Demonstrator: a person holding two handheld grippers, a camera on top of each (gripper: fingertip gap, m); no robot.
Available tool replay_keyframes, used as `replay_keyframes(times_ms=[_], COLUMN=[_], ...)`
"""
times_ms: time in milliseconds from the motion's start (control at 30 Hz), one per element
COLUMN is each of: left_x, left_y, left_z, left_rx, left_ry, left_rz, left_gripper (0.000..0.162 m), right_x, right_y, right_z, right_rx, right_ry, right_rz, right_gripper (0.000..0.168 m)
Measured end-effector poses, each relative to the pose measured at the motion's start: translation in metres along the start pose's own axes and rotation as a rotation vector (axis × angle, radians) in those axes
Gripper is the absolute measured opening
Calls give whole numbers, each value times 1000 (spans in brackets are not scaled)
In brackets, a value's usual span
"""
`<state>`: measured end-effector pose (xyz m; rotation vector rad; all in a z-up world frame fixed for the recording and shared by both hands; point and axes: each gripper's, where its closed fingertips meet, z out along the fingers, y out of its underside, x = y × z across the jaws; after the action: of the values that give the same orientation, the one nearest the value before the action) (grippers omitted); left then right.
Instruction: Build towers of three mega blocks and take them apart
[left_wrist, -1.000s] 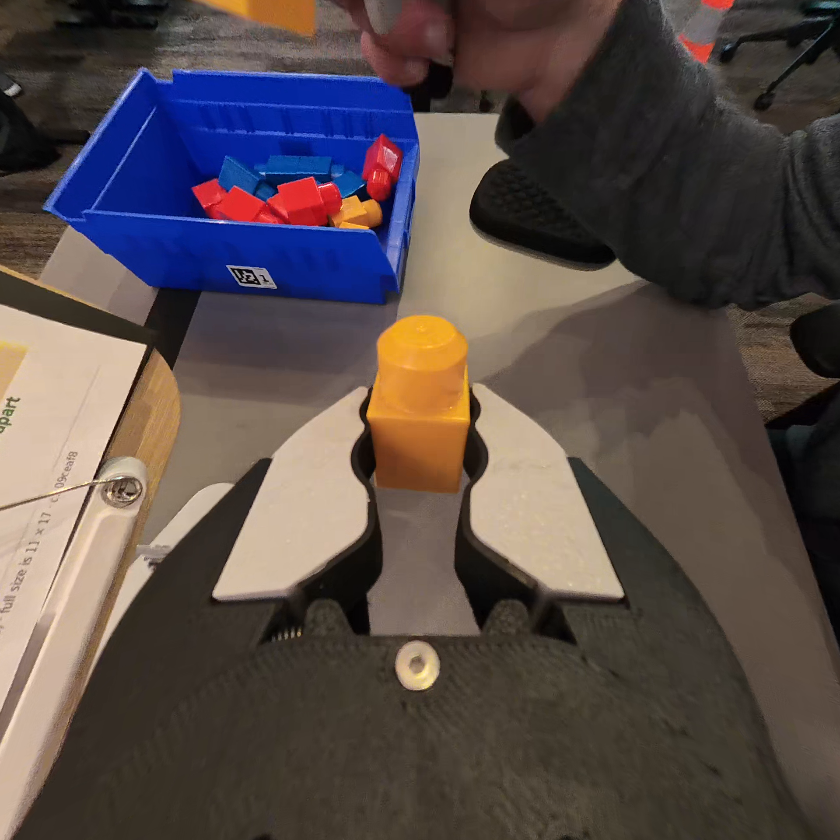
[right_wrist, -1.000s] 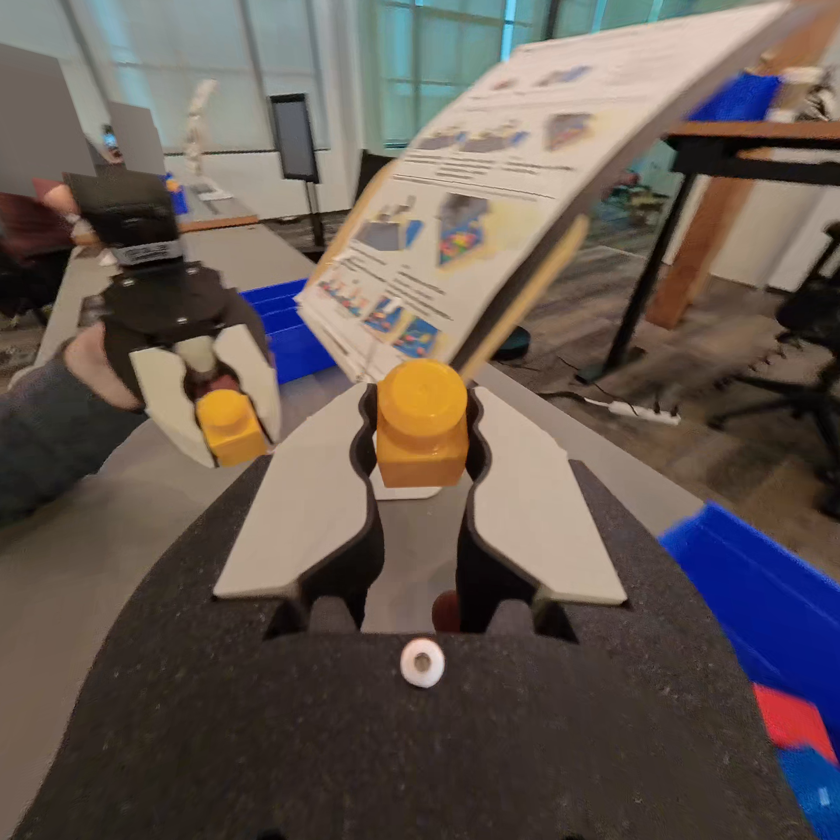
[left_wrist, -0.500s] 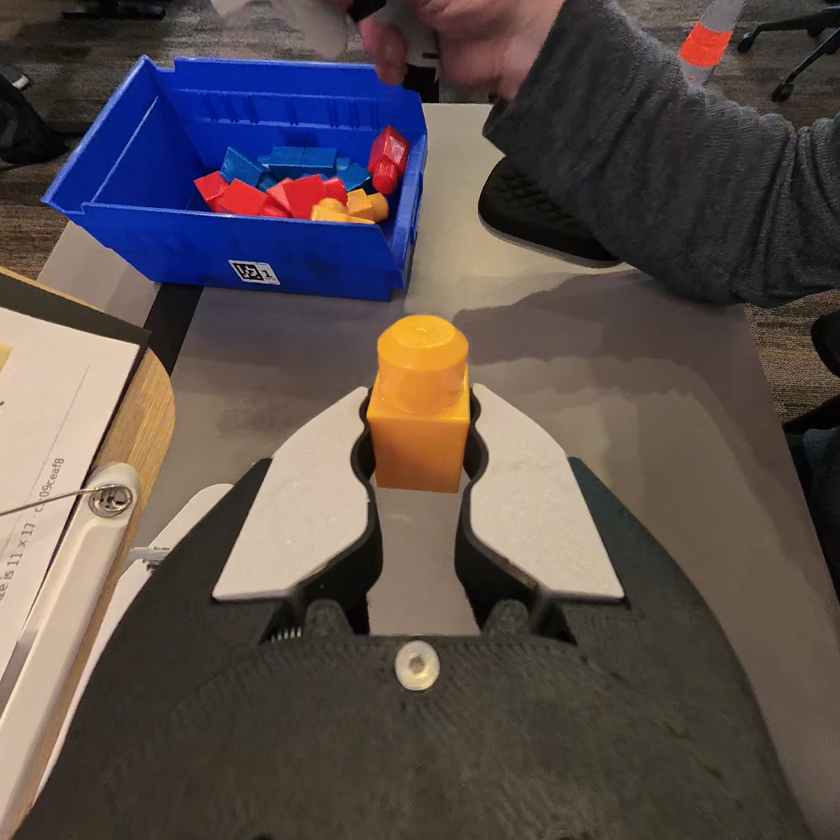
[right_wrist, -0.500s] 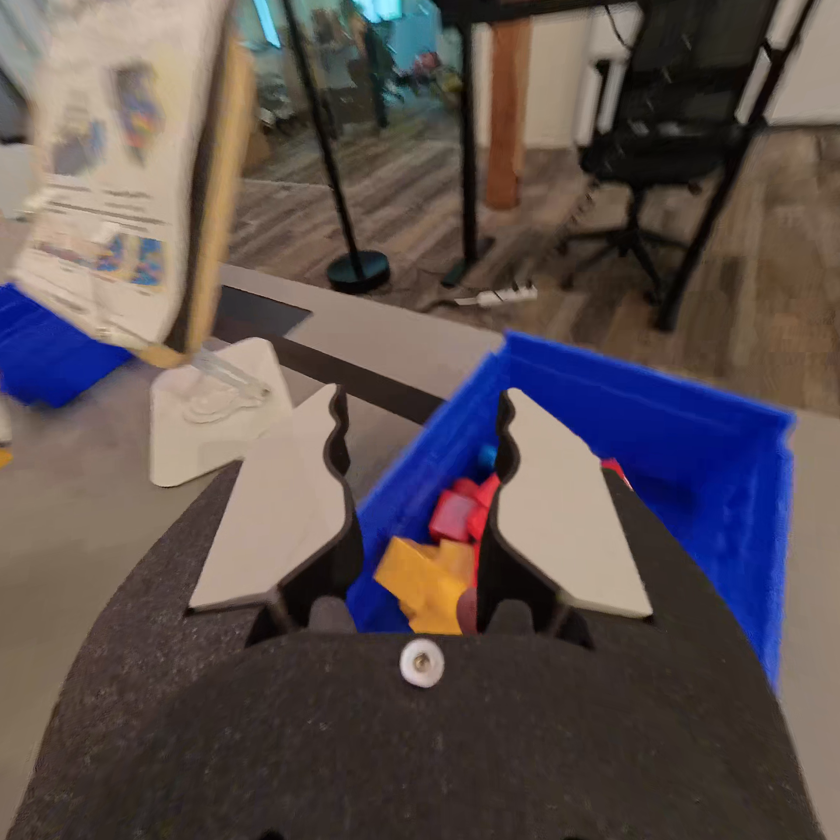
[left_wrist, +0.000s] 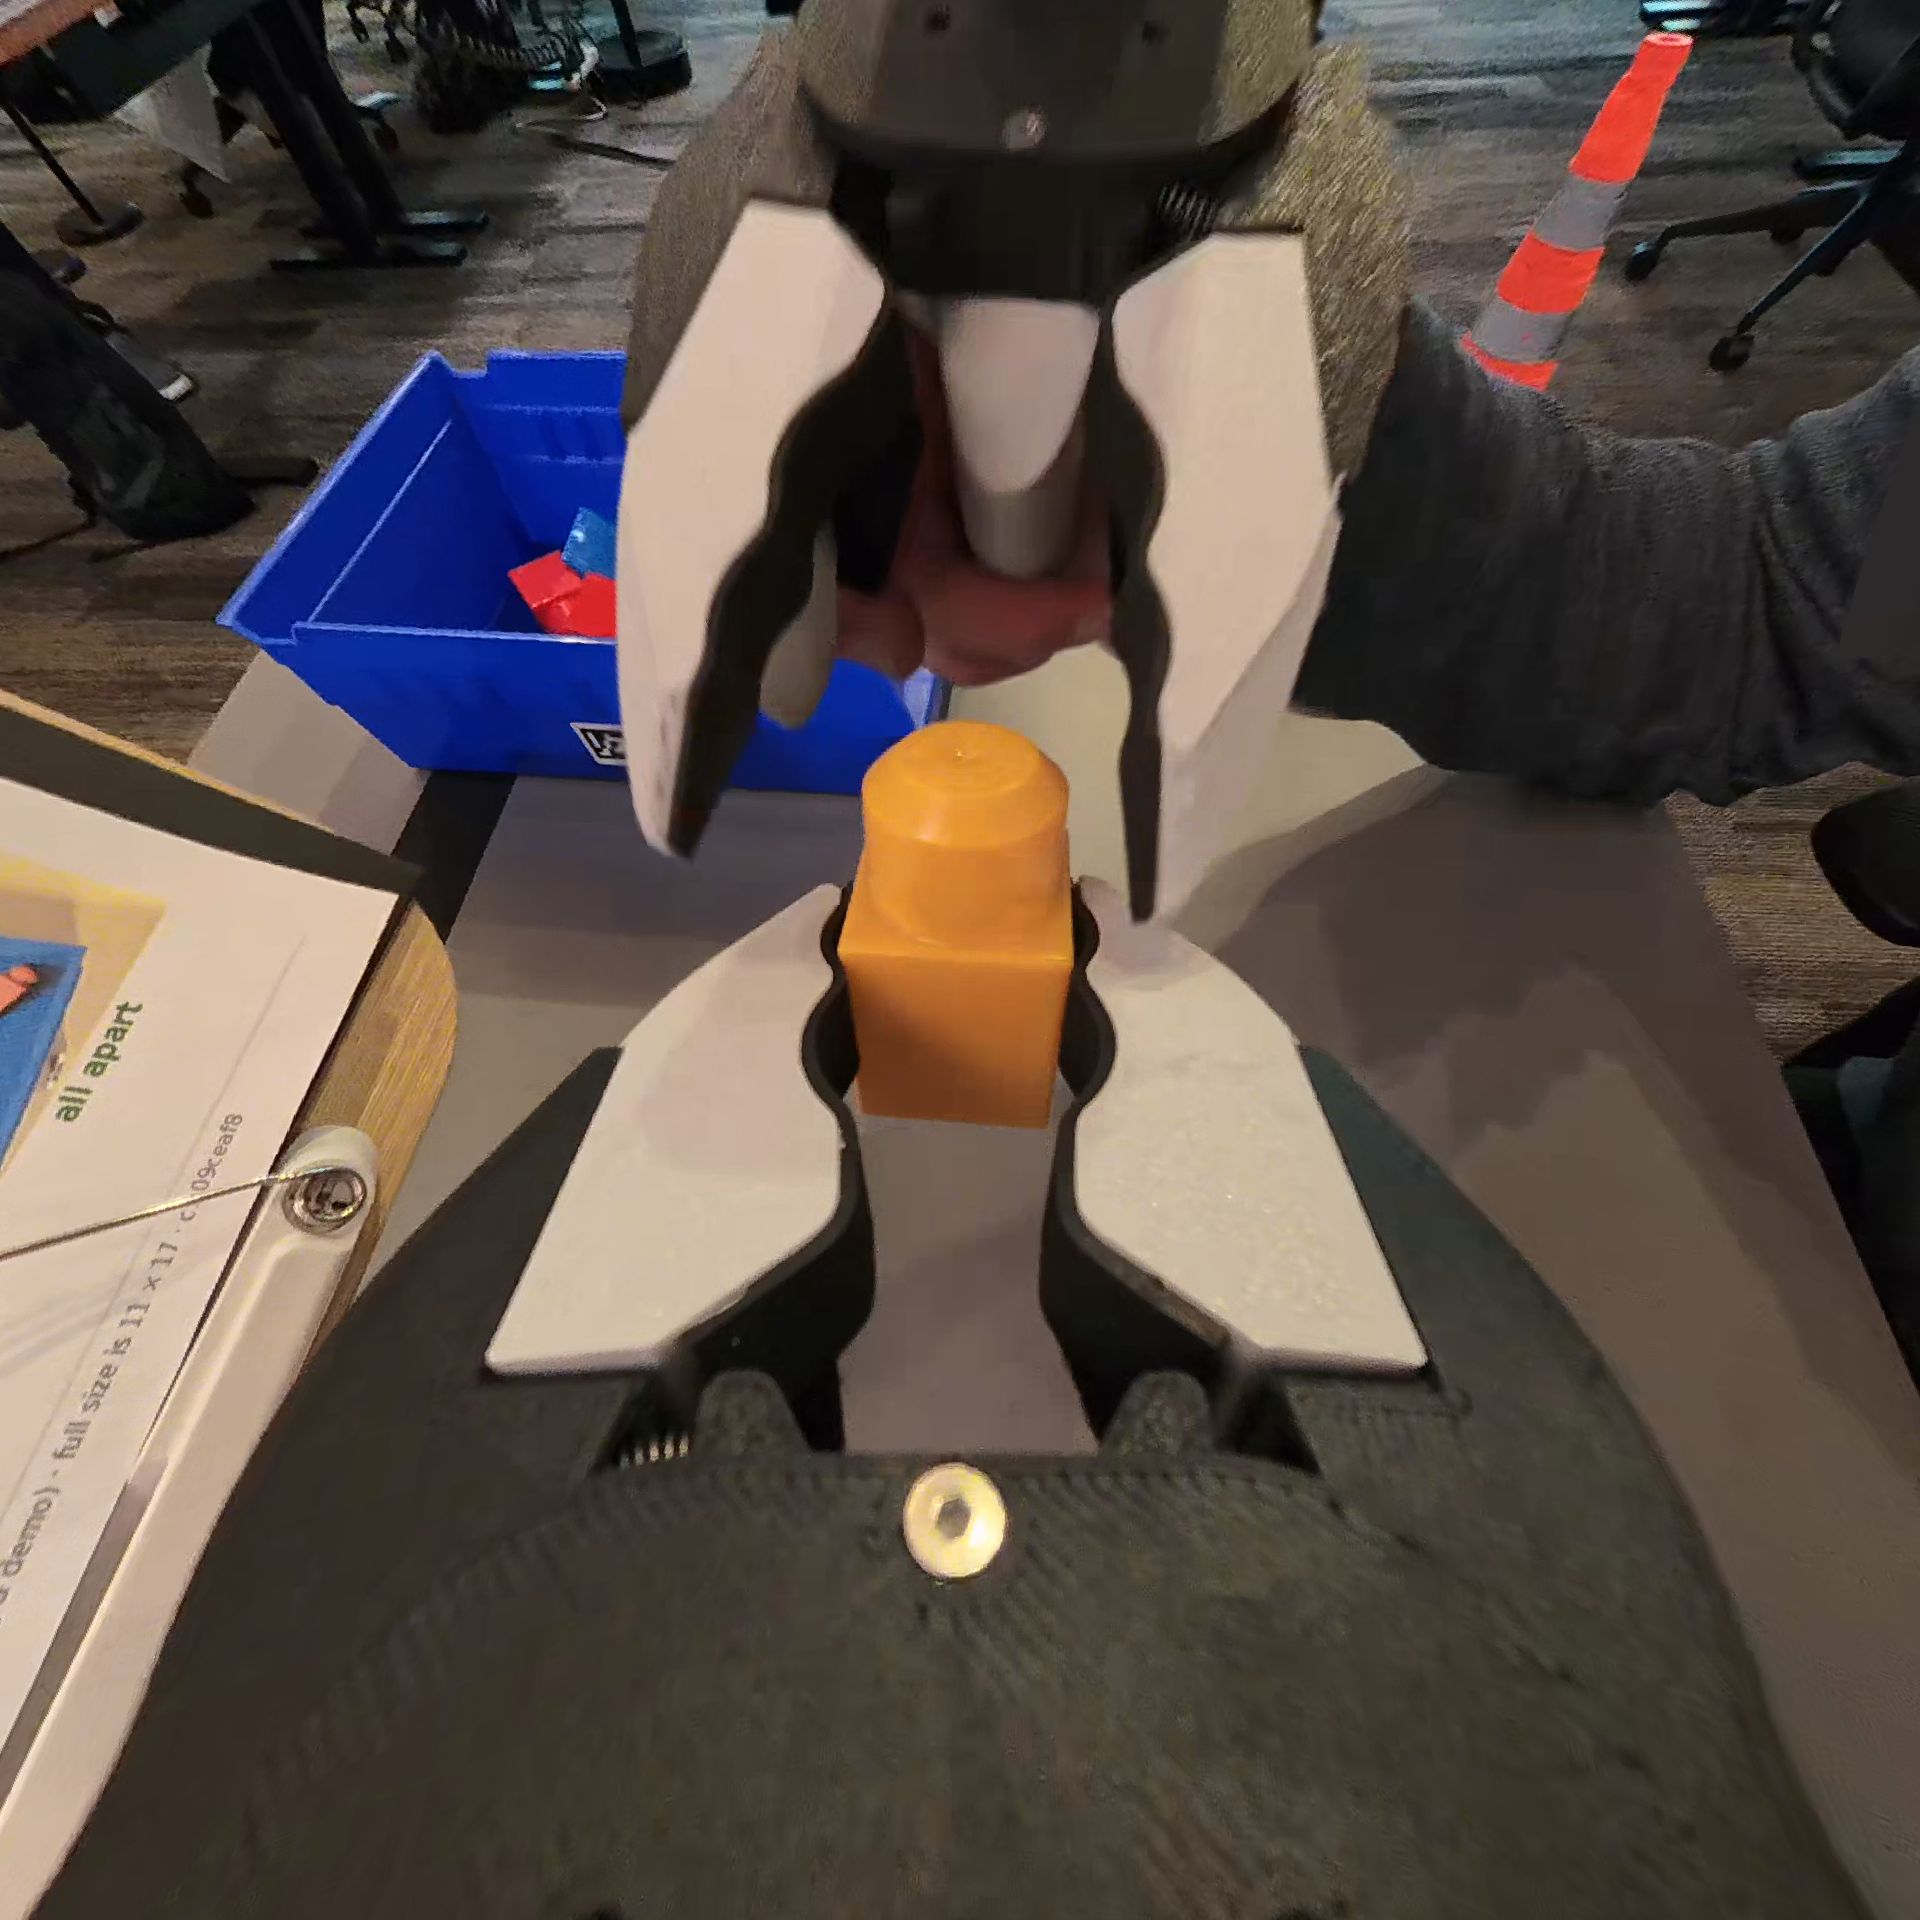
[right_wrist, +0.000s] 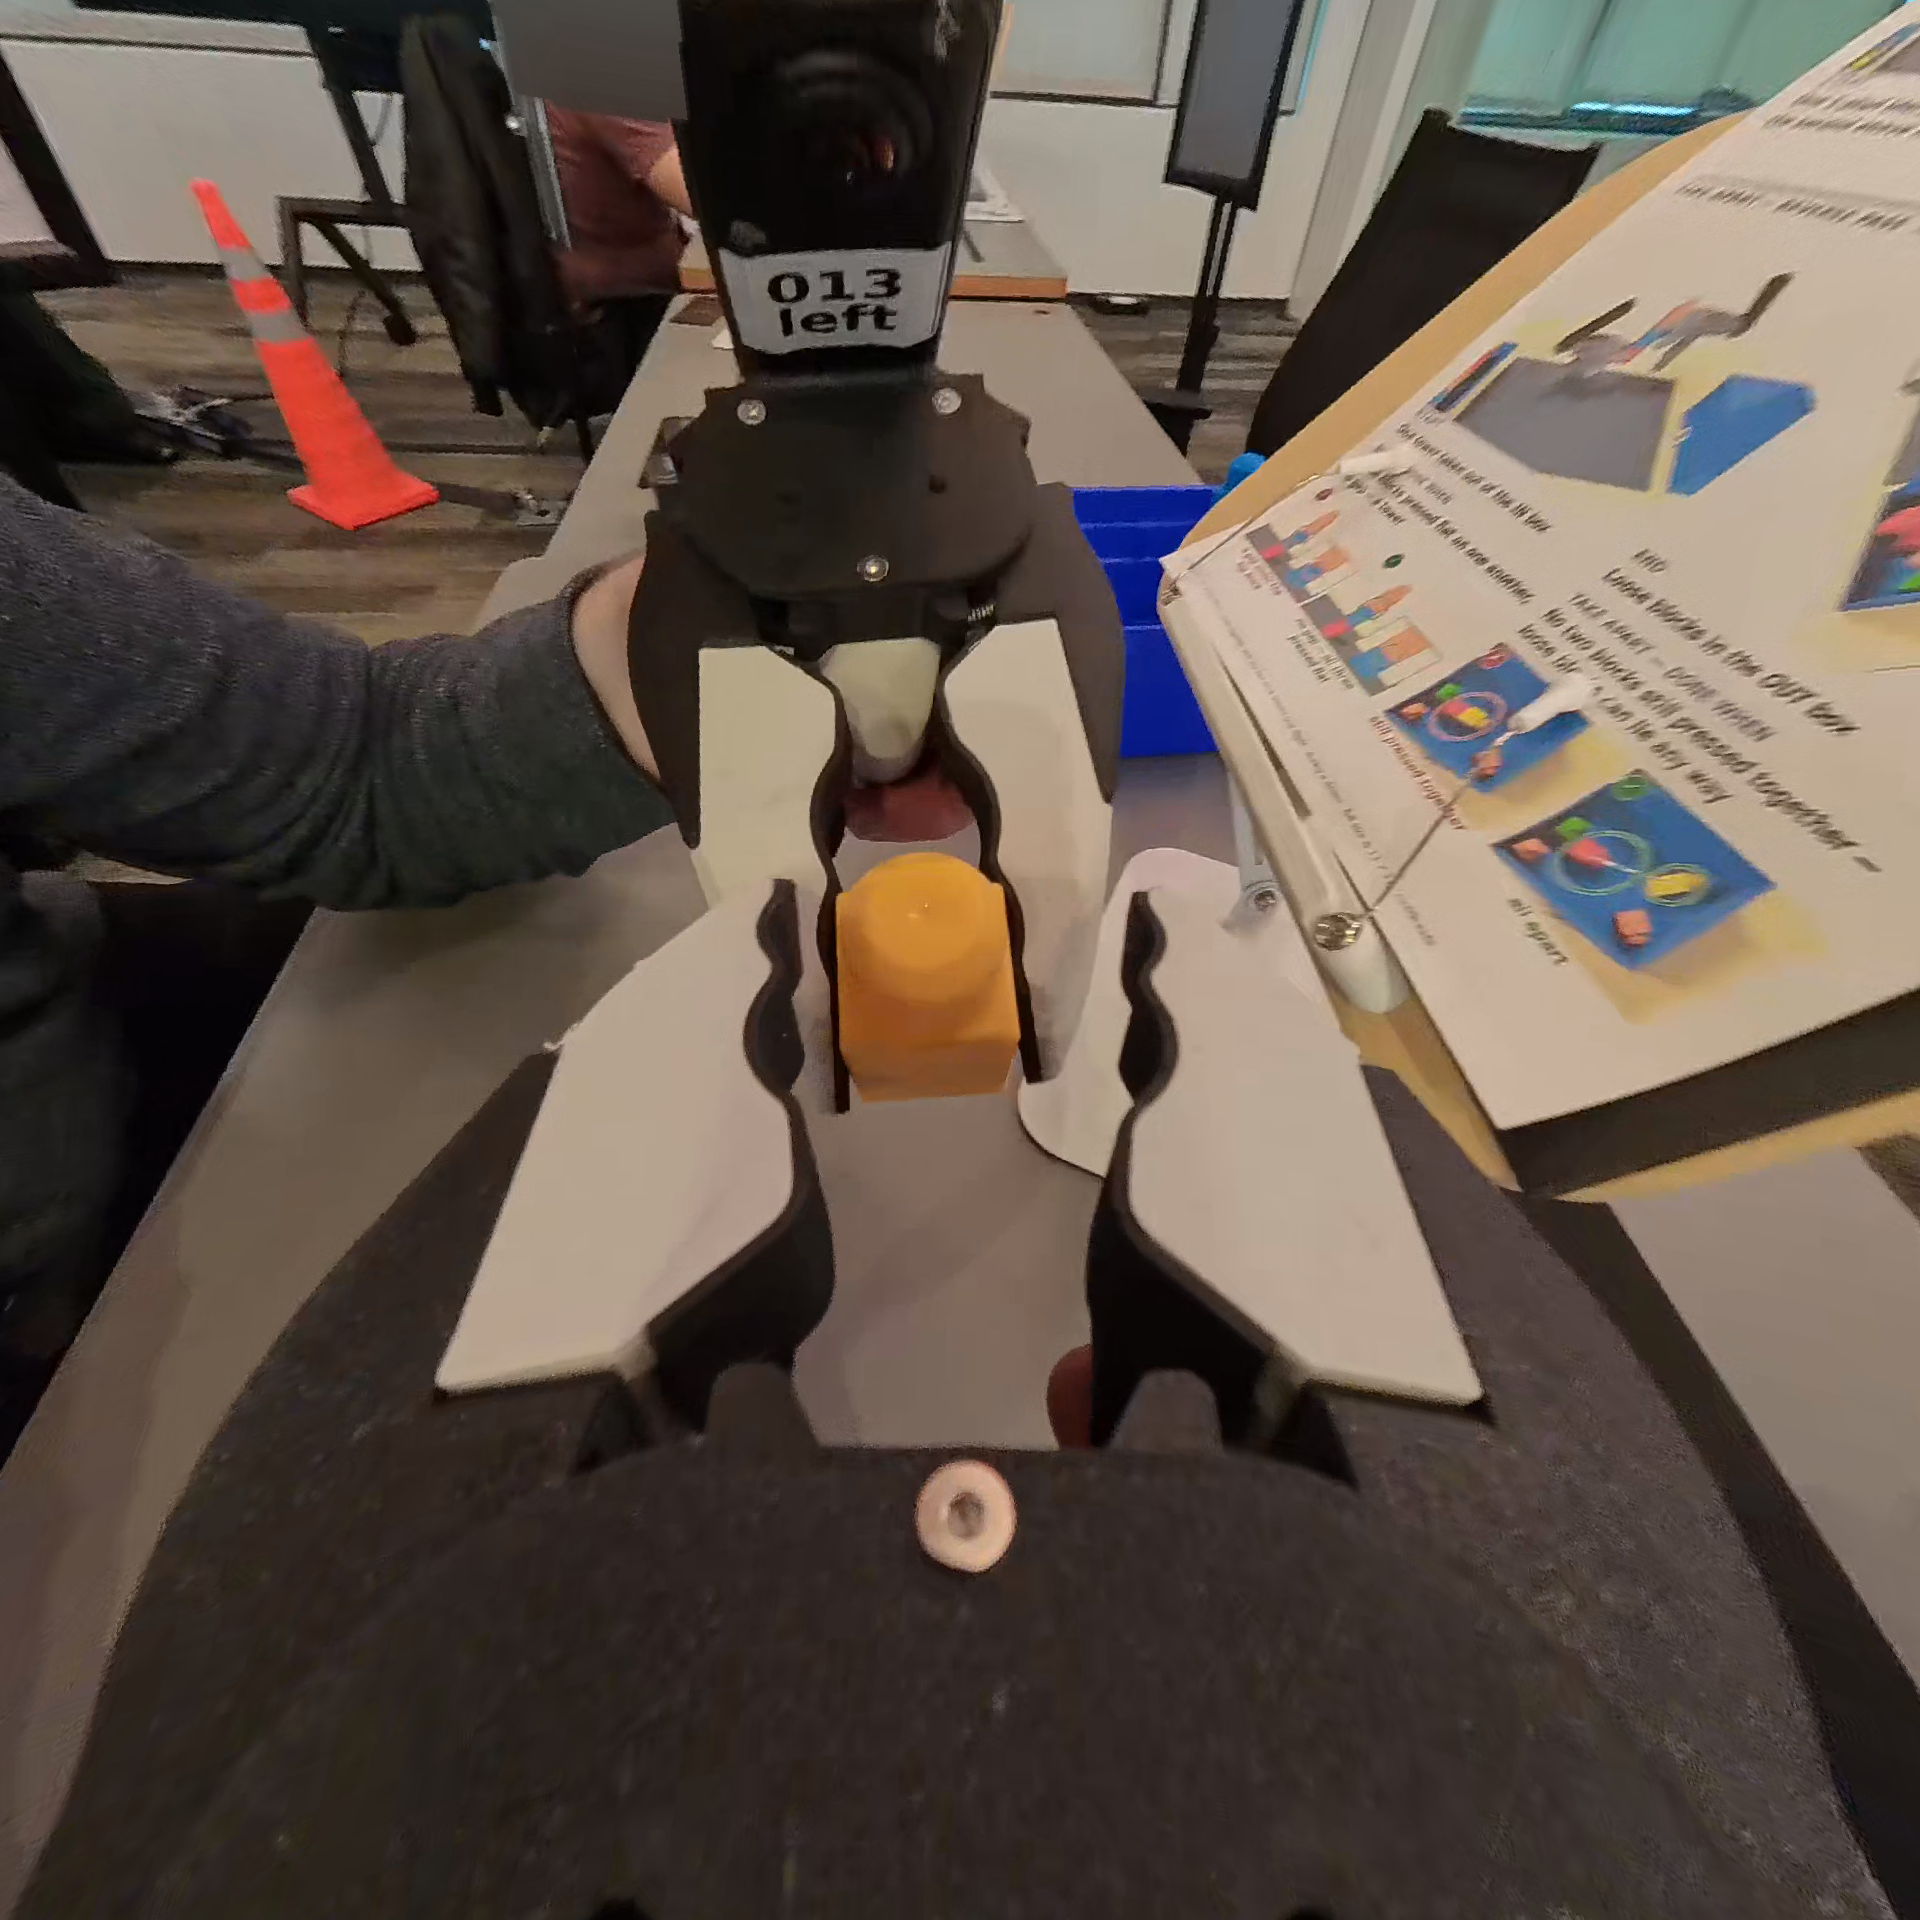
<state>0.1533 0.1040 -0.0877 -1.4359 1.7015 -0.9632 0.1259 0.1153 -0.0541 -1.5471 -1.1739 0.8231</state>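
Observation:
My left gripper is shut on an orange mega block, stud up, above the grey table. My right gripper faces it from the far side, open and empty, with one jaw on each side of the block's stud. In the right wrist view my right gripper is open, and the left gripper holds the orange block between the right fingertips. I cannot tell whether the right fingers touch the block.
A blue bin with red and blue blocks stands at the back left, partly hidden by the right gripper. An instruction board on a stand is at the left. An orange cone stands on the floor. A second blue bin sits behind the board. Only a small space, under 4 cm, lies between the two pairs of fingers.
The right gripper held an orange block, then was open and empty over the bin. It has now swung back to face the left gripper, open around the held block. The left gripper stayed put.

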Motion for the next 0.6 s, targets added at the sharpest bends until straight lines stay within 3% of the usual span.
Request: replay_keyframes(times_ms=[167, 267, 400, 467, 600], left_x=[-1, 1, -7, -10, -21], left_y=[-2, -1, -3, -4, -3], left_z=[-1, -1, -8, -13, -22], left_rx=[6, 6, 13, 23, 19], left_ry=[-13, 14, -37, -53, -115], left_rz=[6, -12, -26, -32, -24], left_gripper=[36, 36, 45, 46, 25], right_x=[-6, -8, 0, 18, 80], right_y=[-1, 0, -19, -19, 8], right_z=[2, 3, -15, -38, -107], right_rx=[16, -4, 124, 140, 93], right_ry=[-50, -44, -29, 64, 382], right_rz=[-3, -16, 29, 27, 104], right_gripper=[30, 30, 30, 30, 30])
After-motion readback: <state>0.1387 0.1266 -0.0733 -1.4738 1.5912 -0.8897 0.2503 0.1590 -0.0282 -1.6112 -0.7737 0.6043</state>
